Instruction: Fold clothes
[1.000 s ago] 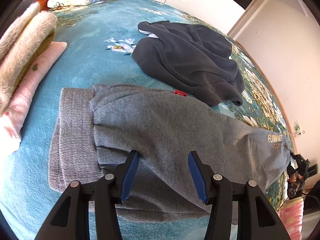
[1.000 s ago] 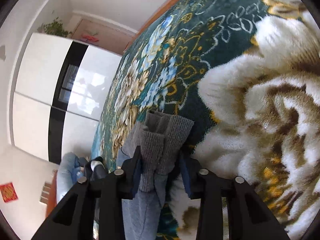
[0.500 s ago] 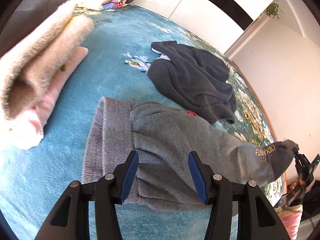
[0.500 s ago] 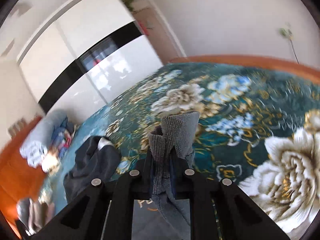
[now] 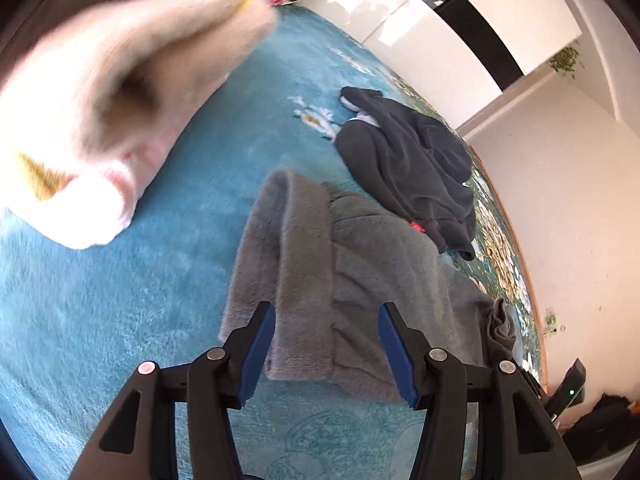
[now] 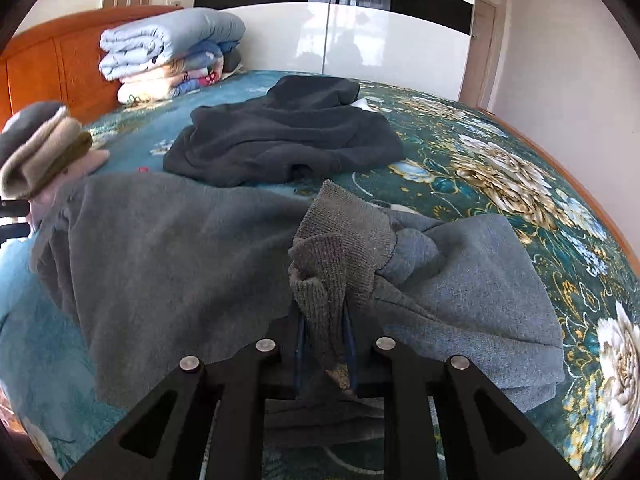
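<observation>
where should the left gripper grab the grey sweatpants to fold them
Grip the ribbed waistband of the grey sweatpants, coming down from above at its near end. It is a thick doubled strip lying flat on the bed, and the open left gripper already straddles it.

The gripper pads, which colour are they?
Blue pads, best in the left wrist view.

We see the folded pale fleece stack [image 5: 120, 92] only as a blur, cut off at the left edge. The grey sweatpants' [image 6: 180, 260] ribbed cuff [image 6: 332, 264] hides the right jaws' pads.
</observation>
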The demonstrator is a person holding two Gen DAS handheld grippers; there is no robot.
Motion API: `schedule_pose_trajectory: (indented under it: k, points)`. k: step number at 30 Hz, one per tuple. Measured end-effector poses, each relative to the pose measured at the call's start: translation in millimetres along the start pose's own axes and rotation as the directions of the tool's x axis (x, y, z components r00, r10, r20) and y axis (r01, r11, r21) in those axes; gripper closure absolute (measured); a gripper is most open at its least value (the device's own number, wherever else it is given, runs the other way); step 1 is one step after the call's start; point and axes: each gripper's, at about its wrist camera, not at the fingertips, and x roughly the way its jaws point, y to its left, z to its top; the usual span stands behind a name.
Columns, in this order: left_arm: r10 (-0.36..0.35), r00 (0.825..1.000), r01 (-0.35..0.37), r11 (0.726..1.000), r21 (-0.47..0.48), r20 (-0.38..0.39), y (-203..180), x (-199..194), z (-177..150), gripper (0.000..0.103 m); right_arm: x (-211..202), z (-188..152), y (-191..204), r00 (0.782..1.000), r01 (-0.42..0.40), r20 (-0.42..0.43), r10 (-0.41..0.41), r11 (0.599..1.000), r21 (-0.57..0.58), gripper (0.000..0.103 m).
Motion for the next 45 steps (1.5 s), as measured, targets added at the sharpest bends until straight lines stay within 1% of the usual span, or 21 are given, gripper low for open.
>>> schedule_pose_trajectory:
  k: [2,3,4,7,9,12,15,19,22,24,26,28,32,33,34,35,37,39,41,43,45]
  points:
    - [-0.010,1.000,0.010,0.999,-0.049,-0.009,11.6,2.8,-2.6,0.042,-7.9,0.5,-1.3,0.998,-0.064,0.003,0.063,0.998,0.023,0.061]
    - [-0.021,1.000,0.020,0.997,-0.078,-0.014,18.2,4.5,-3.9,0.041,-13.9,1.2,-3.6,0.992,-0.123,0.015,0.122,0.991,0.051,0.058]
    - [-0.039,0.999,0.037,0.994,-0.104,-0.022,23.8,6.2,-5.2,0.041,-17.7,2.8,-7.3,0.988,-0.155,0.027,0.153,0.985,0.078,0.057]
    - [-0.079,0.996,0.071,0.988,-0.139,-0.053,31.6,9.7,-7.3,0.037,-21.2,11.2,-24.1,0.987,-0.153,0.064,0.144,0.975,0.161,0.050]
    - [-0.097,0.993,0.087,0.985,-0.148,-0.063,33.9,9.4,-7.9,0.035,-23.6,16.7,-35.2,0.987,-0.153,0.088,0.137,0.965,0.215,0.050]
    - [-0.067,0.997,0.059,0.983,-0.172,-0.040,42.6,3.2,-7.1,0.035,-14.1,17.5,-51.4,0.986,-0.164,0.091,0.142,0.934,0.317,0.050]
    - [-0.054,0.998,0.045,0.981,-0.187,-0.043,51.9,-1.4,-6.4,0.035,-7.4,10.9,-55.2,0.987,-0.161,0.082,0.140,0.918,0.362,0.050]
    - [-0.160,0.982,0.131,0.960,-0.247,-0.100,60.2,2.6,-16.8,0.033,-4.0,9.6,-58.2,0.988,-0.150,0.078,0.130,0.913,0.379,0.050]
    - [-0.239,0.961,0.187,0.934,-0.305,-0.141,54.5,12.3,-24.8,0.033,-4.2,6.5,-57.8,0.989,-0.148,0.084,0.125,0.907,0.394,0.050]
    - [-0.254,0.952,0.196,0.935,-0.296,-0.173,45.0,24.4,-26.6,0.032,-4.3,5.1,-55.4,0.989,-0.146,0.081,0.124,0.910,0.389,0.050]
    - [-0.259,0.954,0.206,0.933,-0.296,-0.152,39.9,32.0,-23.9,0.032,-4.0,3.3,-54.8,0.989,-0.147,0.081,0.125,0.909,0.390,0.050]
    - [-0.266,0.956,0.214,0.920,-0.327,-0.123,40.0,37.0,-21.0,0.032,-4.6,0.4,-56.8,0.988,-0.153,0.086,0.129,0.902,0.405,0.050]
    - [-0.265,0.964,0.238,0.900,-0.364,-0.023,41.8,37.8,-18.5,0.033,-5.7,-5.1,-61.5,0.989,-0.147,0.089,0.120,0.894,0.424,0.050]
    - [-0.257,0.966,0.242,0.900,-0.362,0.007,41.1,36.6,-18.9,0.037,-5.2,-6.5,-62.9,0.989,-0.149,0.088,0.122,0.890,0.432,0.050]
    - [-0.244,0.970,0.236,0.905,-0.354,0.023,40.1,36.2,-18.8,0.047,-4.8,-7.8,-63.9,0.988,-0.152,0.088,0.126,0.885,0.440,0.050]
    - [-0.219,0.975,0.214,0.915,-0.342,0.026,39.2,37.3,-18.2,0.053,-4.7,-8.9,-64.6,0.988,-0.154,0.089,0.127,0.882,0.446,0.050]
    - [-0.185,0.983,0.177,0.920,-0.350,0.011,40.9,40.8,-17.5,0.075,-5.4,-10.7,-65.0,0.988,-0.154,0.090,0.127,0.879,0.451,0.050]
    - [-0.157,0.987,0.153,0.928,-0.339,0.016,38.3,38.5,-15.3,0.081,-6.9,-12.6,-65.3,0.988,-0.152,0.089,0.125,0.878,0.454,0.050]
    - [-0.124,0.991,0.131,0.950,-0.283,0.044,27.8,28.9,-11.1,0.086,-9.3,-14.4,-66.5,0.988,-0.151,0.089,0.124,0.875,0.460,0.050]
    - [-0.127,0.987,0.146,0.966,-0.212,0.098,14.1,8.3,-3.6,0.087,-12.5,-16.2,-67.6,0.988,-0.151,0.090,0.123,0.872,0.466,0.050]
    - [-0.150,0.978,0.171,0.974,-0.149,0.145,4.4,-13.7,5.1,0.087,-17.7,-17.7,-68.4,0.988,-0.151,0.095,0.120,0.868,0.474,0.050]
